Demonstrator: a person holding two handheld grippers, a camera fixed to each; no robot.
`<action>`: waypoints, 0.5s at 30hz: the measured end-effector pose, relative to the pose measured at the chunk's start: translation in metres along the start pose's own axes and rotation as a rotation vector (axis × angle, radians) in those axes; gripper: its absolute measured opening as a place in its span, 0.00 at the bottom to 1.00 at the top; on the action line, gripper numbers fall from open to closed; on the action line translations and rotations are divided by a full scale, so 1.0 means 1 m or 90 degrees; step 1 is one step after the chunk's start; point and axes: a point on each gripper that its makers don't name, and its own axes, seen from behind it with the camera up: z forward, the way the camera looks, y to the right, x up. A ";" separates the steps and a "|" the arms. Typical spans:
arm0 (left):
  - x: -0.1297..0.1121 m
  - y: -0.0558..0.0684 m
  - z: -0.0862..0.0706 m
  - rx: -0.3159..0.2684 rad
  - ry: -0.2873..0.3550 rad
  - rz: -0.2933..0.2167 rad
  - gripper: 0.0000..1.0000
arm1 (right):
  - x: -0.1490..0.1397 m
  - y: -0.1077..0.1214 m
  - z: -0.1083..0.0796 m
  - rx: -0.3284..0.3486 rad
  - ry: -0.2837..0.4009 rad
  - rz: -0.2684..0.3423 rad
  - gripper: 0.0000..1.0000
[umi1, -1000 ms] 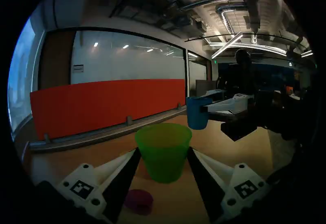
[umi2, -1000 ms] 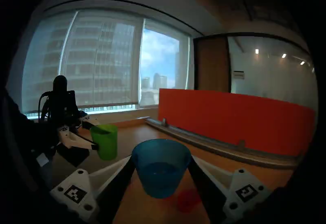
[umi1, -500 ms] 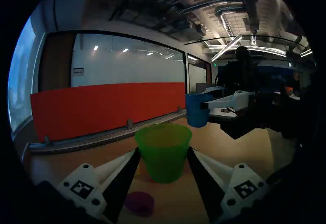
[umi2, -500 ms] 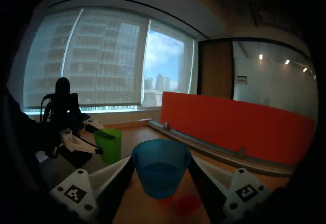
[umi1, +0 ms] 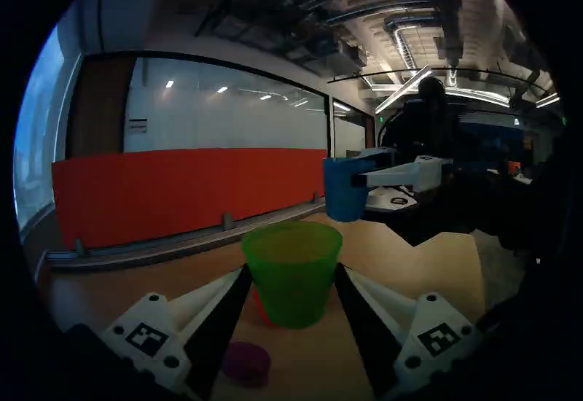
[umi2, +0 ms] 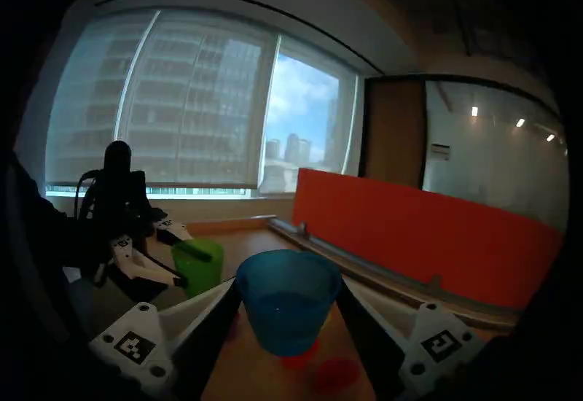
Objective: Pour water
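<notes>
**A:** What's nearest in the left gripper view?

**B:** The left gripper (umi1: 291,278). Both of its white fingers press on the sides of a green translucent plastic cup (umi1: 293,255), which stands upright between them. I cannot tell whether there is anything in it.

**A:** And below it?

**B:** A flat purple round disc (umi1: 245,362) lies on the light wooden table (umi1: 437,270), beside the left-hand finger. A small red object (umi1: 258,308) peeks out just behind the green cup's base, but too little of it shows to name it.

**A:** How about the right gripper?

**B:** In the right gripper view, the right gripper (umi2: 289,295) pinches a blue translucent plastic cup (umi2: 288,284) from both sides. The cup is upright, and water (umi2: 288,313) sits in its lower part. Two flat red round discs (umi2: 331,372) lie on the table beneath it.

**A:** How do the two cups stand to each other?

**B:** They are apart. From the left gripper view, the blue cup hangs above the table, beyond the green one and to the right of it. From the right gripper view, the green cup is beyond and to the left.

**A:** And farther back?

**B:** A long orange partition panel (umi1: 182,186) runs along the table's far edge. Beyond that is a tall window (umi2: 189,109) with buildings outside.
</notes>
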 end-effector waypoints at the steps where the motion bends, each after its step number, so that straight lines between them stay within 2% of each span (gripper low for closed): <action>1: -0.001 0.000 0.000 -0.001 0.000 0.000 0.82 | 0.001 0.000 0.001 0.000 0.000 -0.004 0.91; 15: -0.008 0.008 0.008 -0.015 -0.006 0.002 0.82 | 0.025 -0.002 0.010 0.000 0.004 -0.080 0.91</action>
